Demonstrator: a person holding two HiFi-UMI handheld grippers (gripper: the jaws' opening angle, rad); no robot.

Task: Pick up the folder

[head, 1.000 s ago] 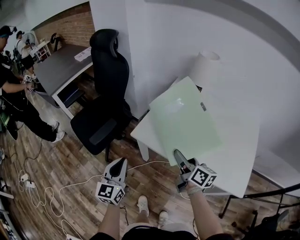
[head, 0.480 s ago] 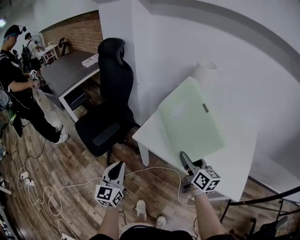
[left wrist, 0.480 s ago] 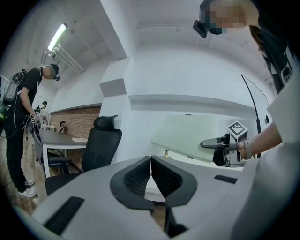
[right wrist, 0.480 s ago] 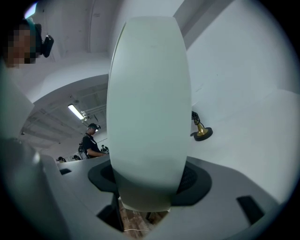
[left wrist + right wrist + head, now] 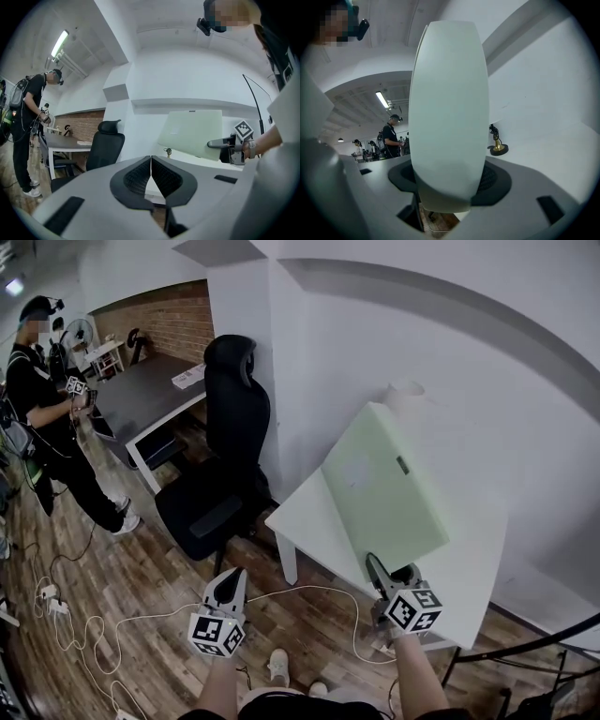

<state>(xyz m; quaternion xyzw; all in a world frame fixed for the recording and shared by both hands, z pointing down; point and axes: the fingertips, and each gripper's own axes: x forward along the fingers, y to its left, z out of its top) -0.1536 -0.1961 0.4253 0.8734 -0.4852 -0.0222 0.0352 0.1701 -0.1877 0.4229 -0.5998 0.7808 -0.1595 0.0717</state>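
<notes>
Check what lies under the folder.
The folder is tilted above the white table; a small gold ornament stands near its lower edge. In the head view, the tabletop beneath it is covered.

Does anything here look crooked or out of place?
The green folder tilts steeply above the white table, only because the right tool grips its near edge. Also, loose cables sprawl across the wooden floor.

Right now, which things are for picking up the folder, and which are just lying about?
For the job: green folder, held tilted up; right tool, shut on its lower edge.
Just lying about: white table; black chair; grey desk; floor cables; small gold ornament; left tool, shut and empty.
</notes>
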